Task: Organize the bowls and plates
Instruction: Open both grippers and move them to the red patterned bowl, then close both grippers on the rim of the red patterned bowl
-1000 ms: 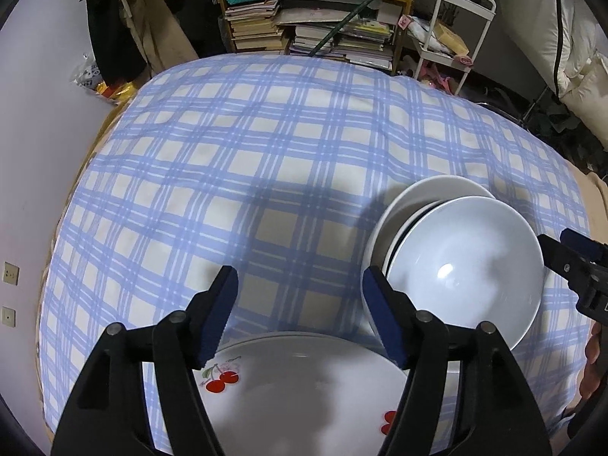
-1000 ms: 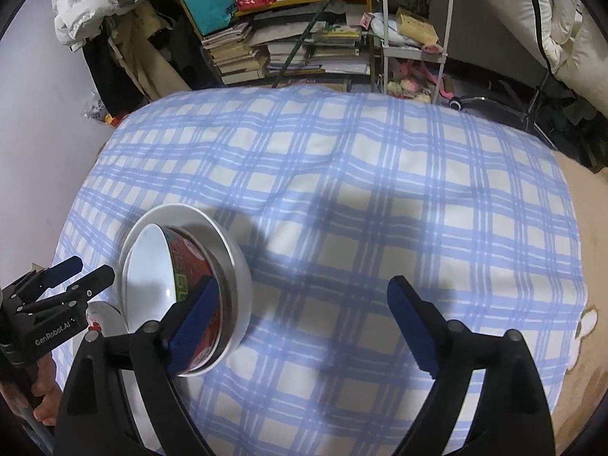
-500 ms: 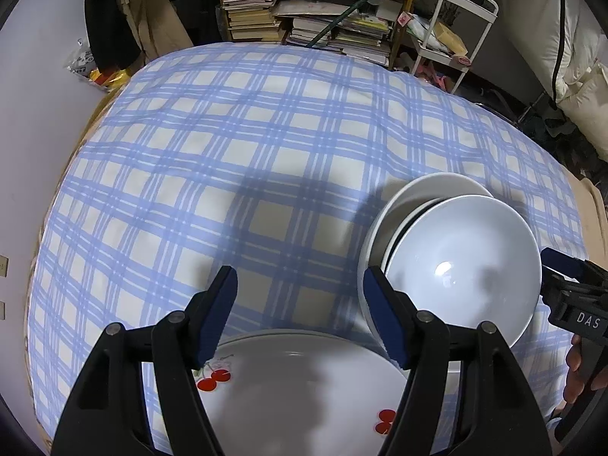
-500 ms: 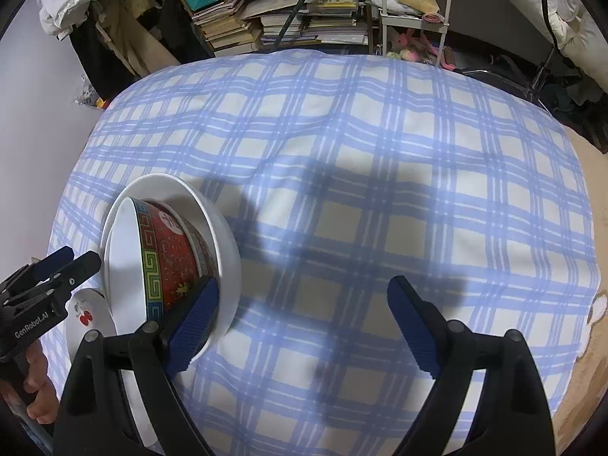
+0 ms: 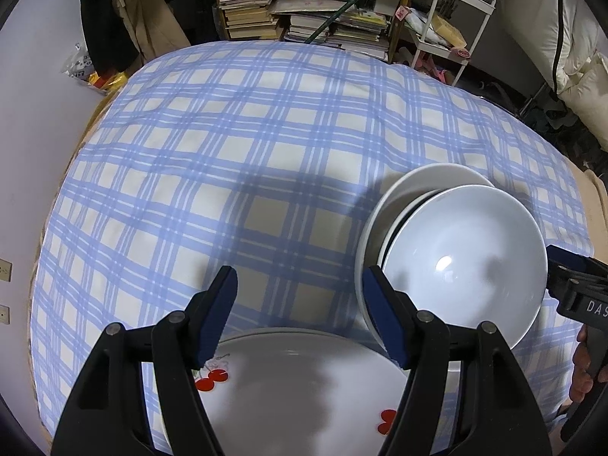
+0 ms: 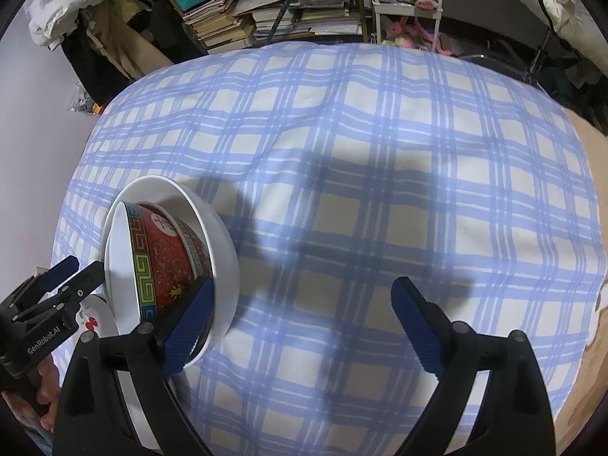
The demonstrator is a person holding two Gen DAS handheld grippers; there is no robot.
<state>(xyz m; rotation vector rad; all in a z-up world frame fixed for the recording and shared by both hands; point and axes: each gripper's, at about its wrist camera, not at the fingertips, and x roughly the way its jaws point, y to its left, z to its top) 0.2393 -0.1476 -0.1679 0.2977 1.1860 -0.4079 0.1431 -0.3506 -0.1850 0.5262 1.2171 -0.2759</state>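
While both our grippers hang open, empty, left gripper (image 5: 300, 313) above a cherry-printed plate (image 5: 304, 387), right gripper (image 6: 304, 326) beside a red-patterned bowl (image 6: 159, 258) nested in a white bowl (image 6: 224, 250) on the blue-checked tablecloth (image 6: 361, 174).

Black plastic left gripper (image 5: 300, 311), blue ribbed fingers (image 5: 383, 319), silver screws, white lettering

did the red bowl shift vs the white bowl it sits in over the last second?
Cannot tell. In the right wrist view the red patterned bowl sits tilted inside the white bowl, as before; more red side shows, but the camera itself turned.
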